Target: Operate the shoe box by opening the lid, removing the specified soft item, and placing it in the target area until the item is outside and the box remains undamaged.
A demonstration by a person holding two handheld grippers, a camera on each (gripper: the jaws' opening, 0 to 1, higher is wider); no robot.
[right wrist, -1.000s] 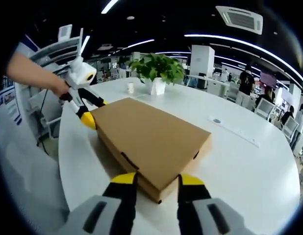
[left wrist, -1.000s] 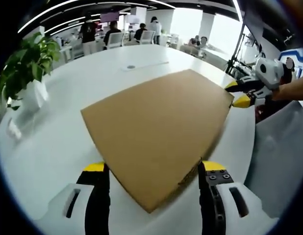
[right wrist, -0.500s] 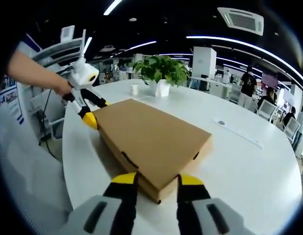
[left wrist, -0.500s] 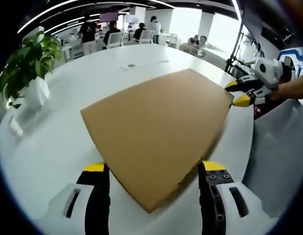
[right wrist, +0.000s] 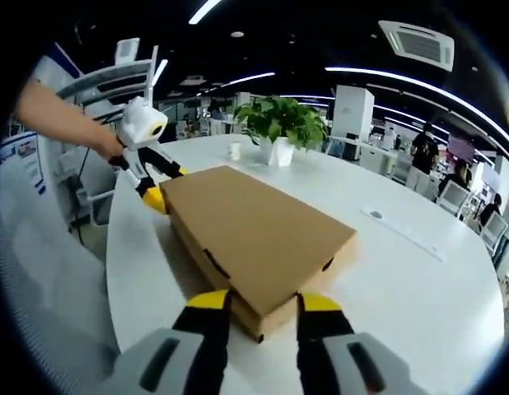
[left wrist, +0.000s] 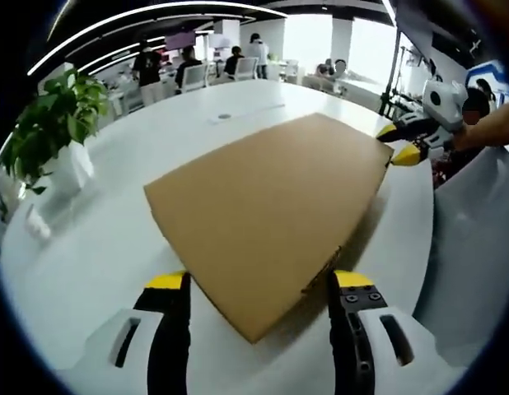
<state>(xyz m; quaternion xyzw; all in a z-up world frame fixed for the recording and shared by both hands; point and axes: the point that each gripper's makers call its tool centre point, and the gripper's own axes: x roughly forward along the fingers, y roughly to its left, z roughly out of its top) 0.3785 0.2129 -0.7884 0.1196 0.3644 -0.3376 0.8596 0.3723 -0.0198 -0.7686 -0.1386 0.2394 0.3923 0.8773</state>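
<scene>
Your 2 tongs straddle opposite corners of the closed box (left wrist: pixel 267 210): left tongs (left wrist: pixel 259 288) and right tongs (right wrist: pixel 264 303) both open, gripping nothing.

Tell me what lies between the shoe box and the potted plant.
Mostly bare white table separates the shoe box from the potted plant in the left gripper view; a small white cup stands beside the plant in the right gripper view.

An open-plan office is indicated by the large round white table (right wrist: pixel 419 280), distant desks with white chairs (left wrist: pixel 246 62), seated people (left wrist: pixel 187 59) and ceiling strip lights (right wrist: pixel 403 78).
</scene>
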